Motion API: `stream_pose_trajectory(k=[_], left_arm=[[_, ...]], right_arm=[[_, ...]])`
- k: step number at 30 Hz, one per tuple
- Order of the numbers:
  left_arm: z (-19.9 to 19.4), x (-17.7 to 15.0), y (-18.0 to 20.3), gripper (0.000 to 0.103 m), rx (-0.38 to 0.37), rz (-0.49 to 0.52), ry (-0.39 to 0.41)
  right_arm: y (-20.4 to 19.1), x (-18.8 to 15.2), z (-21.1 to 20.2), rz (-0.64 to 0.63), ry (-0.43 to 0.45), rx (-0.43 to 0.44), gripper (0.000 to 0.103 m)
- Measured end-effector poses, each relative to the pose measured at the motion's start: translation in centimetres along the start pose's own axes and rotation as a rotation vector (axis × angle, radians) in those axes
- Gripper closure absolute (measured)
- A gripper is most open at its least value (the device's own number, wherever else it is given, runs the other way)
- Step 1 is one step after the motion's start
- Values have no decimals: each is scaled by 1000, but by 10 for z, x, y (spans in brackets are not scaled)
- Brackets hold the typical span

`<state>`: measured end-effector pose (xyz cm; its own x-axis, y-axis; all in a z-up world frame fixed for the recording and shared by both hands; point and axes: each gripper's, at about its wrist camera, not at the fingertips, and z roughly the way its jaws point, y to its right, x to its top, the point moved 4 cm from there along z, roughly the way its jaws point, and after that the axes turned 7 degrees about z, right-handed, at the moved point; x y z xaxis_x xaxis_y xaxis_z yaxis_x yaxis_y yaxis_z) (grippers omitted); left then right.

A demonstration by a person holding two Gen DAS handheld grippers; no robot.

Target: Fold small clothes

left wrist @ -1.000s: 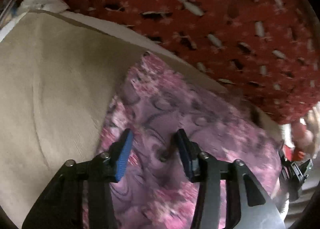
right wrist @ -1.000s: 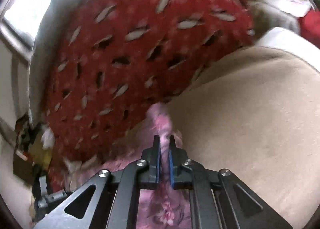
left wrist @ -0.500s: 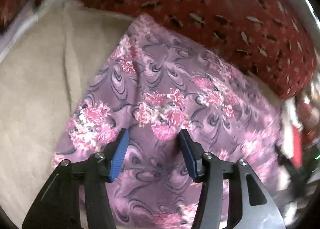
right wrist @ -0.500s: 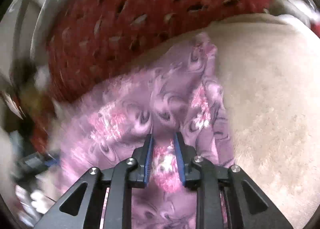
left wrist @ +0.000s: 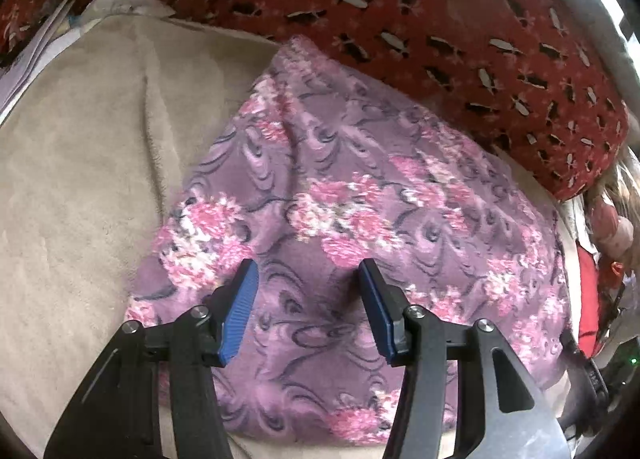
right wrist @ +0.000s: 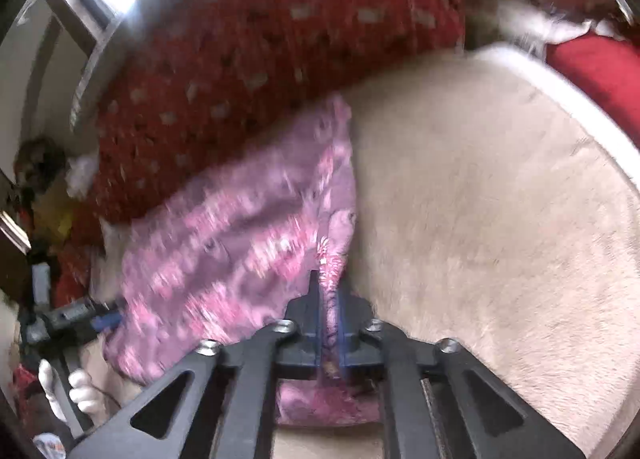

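Observation:
A purple cloth with pink flowers (left wrist: 360,179) lies spread on a beige blanket (left wrist: 80,179), its far edge against a red patterned cushion (left wrist: 440,19). My left gripper (left wrist: 308,265) hovers open over the cloth's near half; its blue pads touch nothing. In the right wrist view the same cloth (right wrist: 240,227) is blurred. My right gripper (right wrist: 329,287) is at the cloth's right edge near the front, its jaws closing with the pads pressed on a pinched fold of that edge. The left gripper (right wrist: 72,319) shows at the far left there, held by a gloved hand (right wrist: 76,391).
The beige blanket (right wrist: 480,219) stretches wide to the right of the cloth. The red cushion (right wrist: 260,39) runs along the back. Papers (left wrist: 32,43) lie at the back left, a red item (right wrist: 600,67) at the back right. Clutter sits beyond the cloth's left end.
The right gripper let go of the cloth's far corner, drew back along its right edge and shut on that edge nearer the front. The left gripper drew back, jaws slightly wider.

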<state>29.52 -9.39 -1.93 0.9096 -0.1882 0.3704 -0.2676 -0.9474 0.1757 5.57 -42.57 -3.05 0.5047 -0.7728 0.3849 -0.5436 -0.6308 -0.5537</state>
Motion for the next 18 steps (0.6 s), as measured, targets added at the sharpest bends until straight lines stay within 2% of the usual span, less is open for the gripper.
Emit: stream_pose_trajectory(k=[2,4,5,6,8,10,11,12,16,18], left_arm=[[2,0,-4,53,-19,-9,-15],[-1,1,-7,53,-34,-14,-19],[-4,1,-8,53,-42,-17,-19],[-8,1,-9,53,-44,-23,-15],[-17,5,-12,53,-40,-26,19],[-22,6,-13,53,-15,-11,56],[-20,6,-13,53,-2,-6,57],[-16,4,-13,53,11,-1,49],[4,-1,-11,53,54,20,2],[4,-1,-6,52,85,47,13]], right_arm=[[10,-9,22,9,-84,-70,98],[9,-6,16,4,-60,-119,95],[9,0,8,7,-35,-154,87],[3,4,0,6,7,-166,87],[-22,11,-10,-11,75,-105,87],[-47,14,-6,-61,75,-59,79],[-57,14,-2,-83,67,-44,72],[-71,12,6,-112,55,-31,70],[-103,2,51,-173,27,-63,68],[-101,-9,79,-185,-26,-120,59]])
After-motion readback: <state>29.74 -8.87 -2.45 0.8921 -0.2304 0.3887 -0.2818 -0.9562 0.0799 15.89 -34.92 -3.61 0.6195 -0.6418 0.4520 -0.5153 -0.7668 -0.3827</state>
